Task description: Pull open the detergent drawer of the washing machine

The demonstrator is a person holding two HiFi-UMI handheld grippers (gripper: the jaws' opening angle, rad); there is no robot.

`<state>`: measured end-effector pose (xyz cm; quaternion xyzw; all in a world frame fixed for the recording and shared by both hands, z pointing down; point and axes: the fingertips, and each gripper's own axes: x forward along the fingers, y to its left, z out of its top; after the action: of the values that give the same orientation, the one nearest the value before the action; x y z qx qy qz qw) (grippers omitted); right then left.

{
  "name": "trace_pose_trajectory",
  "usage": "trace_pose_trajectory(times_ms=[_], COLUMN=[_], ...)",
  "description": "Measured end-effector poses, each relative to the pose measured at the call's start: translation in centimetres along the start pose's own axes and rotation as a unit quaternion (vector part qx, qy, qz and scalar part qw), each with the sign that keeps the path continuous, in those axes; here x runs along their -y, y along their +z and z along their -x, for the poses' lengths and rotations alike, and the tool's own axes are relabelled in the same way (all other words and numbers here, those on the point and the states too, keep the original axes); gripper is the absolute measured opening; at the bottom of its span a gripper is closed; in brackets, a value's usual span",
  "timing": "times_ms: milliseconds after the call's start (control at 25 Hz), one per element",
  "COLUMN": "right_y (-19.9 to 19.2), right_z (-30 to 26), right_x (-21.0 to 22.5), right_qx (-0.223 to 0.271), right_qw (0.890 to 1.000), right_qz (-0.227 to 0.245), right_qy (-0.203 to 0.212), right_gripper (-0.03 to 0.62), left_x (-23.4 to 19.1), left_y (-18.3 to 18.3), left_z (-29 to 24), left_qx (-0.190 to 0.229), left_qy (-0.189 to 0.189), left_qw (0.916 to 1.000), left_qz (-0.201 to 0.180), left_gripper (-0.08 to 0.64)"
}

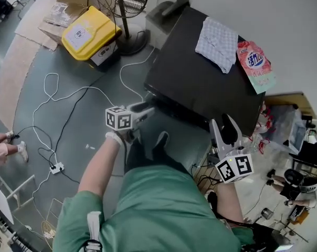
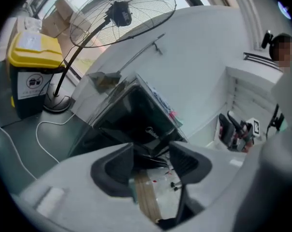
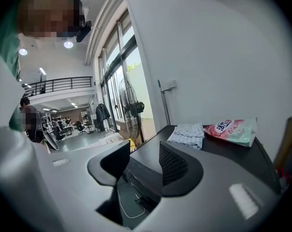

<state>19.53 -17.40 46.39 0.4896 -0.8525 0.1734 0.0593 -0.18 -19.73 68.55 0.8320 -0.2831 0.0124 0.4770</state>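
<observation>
The black washing machine stands ahead of me, seen from above. My left gripper points at its upper front left corner, a short way off, with jaws open and nothing between them. In the left gripper view the gripper faces the dark front panel; I cannot make out the drawer's outline there. My right gripper hovers by the front right corner, also open and empty. In the right gripper view the gripper looks along the machine's top.
A checked cloth and a pink detergent bag lie on the machine's top. A standing fan and a yellow bin are at the far left. White cables and a power strip lie on the floor.
</observation>
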Motion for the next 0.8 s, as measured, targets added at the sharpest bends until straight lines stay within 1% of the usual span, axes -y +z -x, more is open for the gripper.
trace_pose_trajectory(times_ms=[240, 480, 640, 800], right_y=[-0.9, -1.0, -1.3, -1.8], right_z=[0.4, 0.9, 1.2, 1.7], right_x=[-1.1, -2.0, -2.4, -2.5], right_qx=[-0.015, -0.018, -0.017, -0.017], right_qw=[0.999, 0.996, 0.994, 0.993], right_qz=[0.001, -0.005, -0.009, -0.018], right_qy=[-0.047, -0.089, -0.106, -0.119], right_gripper=[0.181, 0.181, 0.181, 0.181], left_x=[-2.6, -3.7, -4.1, -3.7], left_y=[0.5, 0.6, 0.8, 0.9], left_z=[-2.5, -4.9, -5.7, -6.6], left_qx=[-0.031, -0.069, -0.073, -0.079], left_qy=[-0.036, -0.069, -0.085, -0.110], left_qw=[0.9988, 0.9952, 0.9934, 0.9903], left_qz=[0.008, 0.008, 0.024, 0.030], left_gripper=[0.246, 0.277, 0.279, 0.291])
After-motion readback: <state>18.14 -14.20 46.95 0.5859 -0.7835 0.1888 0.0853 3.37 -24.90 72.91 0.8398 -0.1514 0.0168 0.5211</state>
